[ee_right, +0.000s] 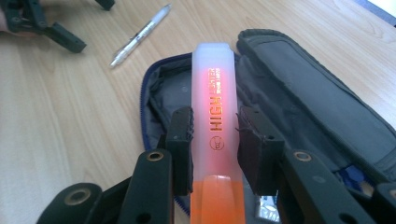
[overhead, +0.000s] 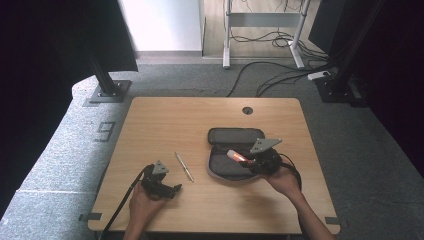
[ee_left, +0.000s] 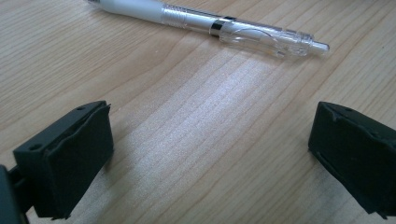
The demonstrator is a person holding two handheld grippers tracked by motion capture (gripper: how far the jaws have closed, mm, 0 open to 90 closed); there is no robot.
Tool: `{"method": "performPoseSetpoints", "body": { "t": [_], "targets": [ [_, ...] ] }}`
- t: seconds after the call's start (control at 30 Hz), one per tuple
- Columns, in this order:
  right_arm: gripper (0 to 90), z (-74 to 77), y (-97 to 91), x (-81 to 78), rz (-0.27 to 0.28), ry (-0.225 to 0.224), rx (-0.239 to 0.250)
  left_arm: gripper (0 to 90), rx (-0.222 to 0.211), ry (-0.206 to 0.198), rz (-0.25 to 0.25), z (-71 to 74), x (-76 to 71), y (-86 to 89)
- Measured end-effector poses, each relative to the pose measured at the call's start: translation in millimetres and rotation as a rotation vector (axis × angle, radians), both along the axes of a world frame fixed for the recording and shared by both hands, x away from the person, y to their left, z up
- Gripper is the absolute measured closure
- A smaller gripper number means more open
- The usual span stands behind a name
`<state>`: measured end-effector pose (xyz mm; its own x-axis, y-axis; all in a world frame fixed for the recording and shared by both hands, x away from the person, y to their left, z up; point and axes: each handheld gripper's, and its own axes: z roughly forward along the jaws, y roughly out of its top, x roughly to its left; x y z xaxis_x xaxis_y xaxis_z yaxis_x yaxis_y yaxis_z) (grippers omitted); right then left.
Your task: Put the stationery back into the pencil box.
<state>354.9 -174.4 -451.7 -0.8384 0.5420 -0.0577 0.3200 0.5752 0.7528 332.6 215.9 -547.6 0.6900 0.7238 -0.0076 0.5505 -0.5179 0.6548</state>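
Orange highlighter (ee_right: 215,116) with a translucent white cap and an orange body sits clamped between the two black pads of the right tongs (ee_right: 214,140), gripped across its barrel, cap pointing away from the hand. It hangs over the open grey fabric pencil case (overhead: 235,150), which lies unzipped and spread flat on the light wooden counter (overhead: 165,120), its blue-edged zip showing along the near compartment. In the high view the right tongs (overhead: 250,161) hover above the case's near half, with the highlighter (overhead: 236,156) slanting up and to the left.

Over on the other side, the left tongs (overhead: 170,190) rest low on the counter, jaws standing wide apart with nothing but bare wood between them. A white-and-clear plastic ballpoint pen (overhead: 184,166) lies on the counter between the two tongs, near the case's left edge but apart from it; from the left tongs it lies just ahead of the jaws (ee_left: 210,25).
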Motion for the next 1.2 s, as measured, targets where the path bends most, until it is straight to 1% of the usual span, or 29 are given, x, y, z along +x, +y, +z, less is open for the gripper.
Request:
{"method": "performPoseSetpoints", "body": {
  "t": [0.17, 0.3, 0.37, 0.4, 0.43, 0.6, 0.7, 0.73, 0.77, 0.83, 0.9, 1.2],
  "targets": [
    [65.5, -4.0, 2.3, 9.5, -0.018, 0.001, -0.005, 0.0, -0.003, 0.000, 0.003, -0.1, -0.1, -0.2],
    [65.5, -7.6, 4.0, 14.1, -0.030, 0.002, -0.013, 0.0, -0.003, 0.000, 0.001, -0.2, 0.0, -0.1],
    [65.5, -13.6, 5.0, 19.1, -0.038, 0.005, -0.025, 0.0, -0.003, 0.000, 0.001, -0.2, 0.0, -0.1],
    [65.5, -13.6, 5.0, 19.1, -0.038, 0.005, -0.025, 0.0, -0.003, 0.000, 0.001, -0.2, 0.0, -0.1],
    [65.5, -18.2, 5.3, 22.2, -0.044, 0.008, -0.029, 0.0, -0.004, 0.001, 0.002, -0.2, 0.0, -0.2],
    [65.4, -28.9, 7.0, 28.3, -0.058, 0.022, -0.038, 0.0, -0.005, 0.000, 0.003, -0.2, 0.0, -0.2],
    [65.5, -36.0, 9.7, 31.6, -0.060, 0.033, -0.050, 0.0, -0.004, 0.001, 0.003, -0.2, 0.0, -0.2],
    [65.5, -36.0, 9.7, 31.6, -0.060, 0.033, -0.050, 0.0, -0.004, 0.001, 0.003, -0.2, 0.0, -0.2],
    [65.4, -40.5, 12.5, 33.1, -0.058, 0.039, -0.059, 0.0, -0.004, 0.000, 0.003, -0.2, 0.0, -0.3],
    [65.5, -41.9, 13.4, 33.8, -0.055, 0.039, -0.060, 0.0, -0.004, 0.000, 0.003, -0.2, 0.0, -0.3],
    [65.5, -46.8, 17.7, 35.5, -0.054, 0.044, -0.076, 0.0, -0.004, 0.000, 0.003, -0.2, 0.0, -0.2],
    [65.3, -56.3, 25.1, 39.5, -0.049, 0.067, -0.096, 0.0, -0.004, 0.001, 0.002, -0.2, 0.0, -0.2]
  ]
}}
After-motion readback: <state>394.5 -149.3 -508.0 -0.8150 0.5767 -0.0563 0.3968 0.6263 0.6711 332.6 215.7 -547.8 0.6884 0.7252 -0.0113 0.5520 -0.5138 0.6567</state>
